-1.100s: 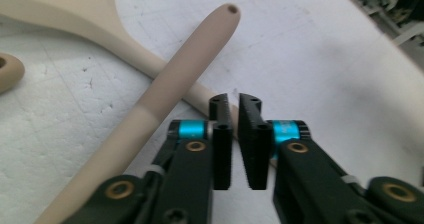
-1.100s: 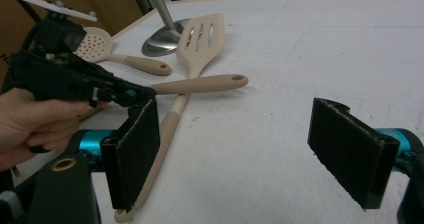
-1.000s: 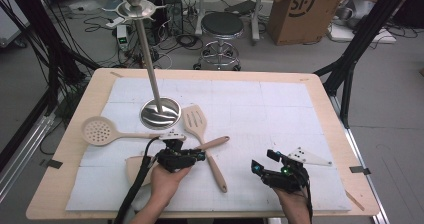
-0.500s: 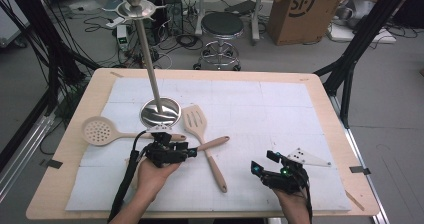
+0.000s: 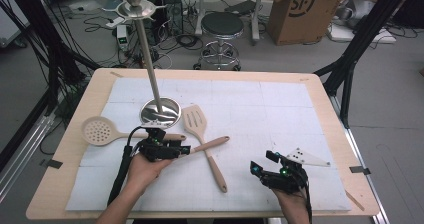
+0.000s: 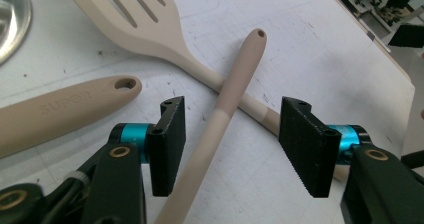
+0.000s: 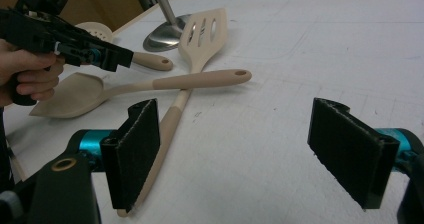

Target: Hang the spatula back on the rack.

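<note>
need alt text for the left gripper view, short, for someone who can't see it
The left gripper stands with its black jaws open on either side of a beige spoon handle, not pressing on it. That handle lies across the handle of a slotted spatula on the white table cover. A second beige handle lies at left.

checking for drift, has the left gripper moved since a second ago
Yes. The left gripper has backed leftward, away from the shiny round metal stand base, jaws just opened around the beige spoon handle.

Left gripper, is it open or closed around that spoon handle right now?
Open. The left gripper has just been opening; its pads stand clear on both sides of the spoon handle, which lies between them on the mat.
</note>
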Tool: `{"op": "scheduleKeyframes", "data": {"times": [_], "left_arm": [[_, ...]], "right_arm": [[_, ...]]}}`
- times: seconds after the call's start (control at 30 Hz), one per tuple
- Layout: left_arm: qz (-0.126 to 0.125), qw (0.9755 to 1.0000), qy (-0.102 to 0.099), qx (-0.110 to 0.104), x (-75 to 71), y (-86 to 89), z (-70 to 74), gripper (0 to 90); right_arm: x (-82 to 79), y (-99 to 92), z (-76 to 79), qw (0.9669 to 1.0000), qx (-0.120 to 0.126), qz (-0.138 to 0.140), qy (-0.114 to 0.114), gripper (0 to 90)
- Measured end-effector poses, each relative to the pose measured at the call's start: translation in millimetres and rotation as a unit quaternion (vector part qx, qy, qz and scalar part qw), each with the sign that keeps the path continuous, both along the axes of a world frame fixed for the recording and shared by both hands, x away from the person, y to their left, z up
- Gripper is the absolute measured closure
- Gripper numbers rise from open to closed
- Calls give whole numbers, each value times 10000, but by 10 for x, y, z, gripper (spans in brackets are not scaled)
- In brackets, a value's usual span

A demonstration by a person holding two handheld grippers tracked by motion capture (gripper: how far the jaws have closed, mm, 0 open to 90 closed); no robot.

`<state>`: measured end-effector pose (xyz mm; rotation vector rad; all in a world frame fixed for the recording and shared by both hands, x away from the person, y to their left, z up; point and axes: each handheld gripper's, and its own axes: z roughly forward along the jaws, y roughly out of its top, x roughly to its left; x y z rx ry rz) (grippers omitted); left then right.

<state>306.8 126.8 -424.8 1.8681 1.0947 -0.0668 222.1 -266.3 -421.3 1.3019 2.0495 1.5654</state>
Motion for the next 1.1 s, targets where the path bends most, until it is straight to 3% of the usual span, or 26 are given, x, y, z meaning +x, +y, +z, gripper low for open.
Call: {"op": "scheduleKeyframes", "data": {"times": [0.2,0.3,0.67,0.93,1.1], "left_arm": [[-288,9988,390,15,86,23,7,487],[-415,9976,531,145,137,32,-7,488],[-619,9941,773,440,222,27,-86,499],[-914,9879,900,869,219,-38,-166,550],[-911,9876,907,900,230,-50,-186,584]], "right_arm": [[10,4,-6,10000,-15,5,-3,209],[12,12,-9,10000,-48,-3,12,210],[8,2,-7,10000,-34,-1,11,209],[8,-7,-5,10000,-34,-21,14,209],[10,-13,-5,10000,-26,-42,6,209]]}}
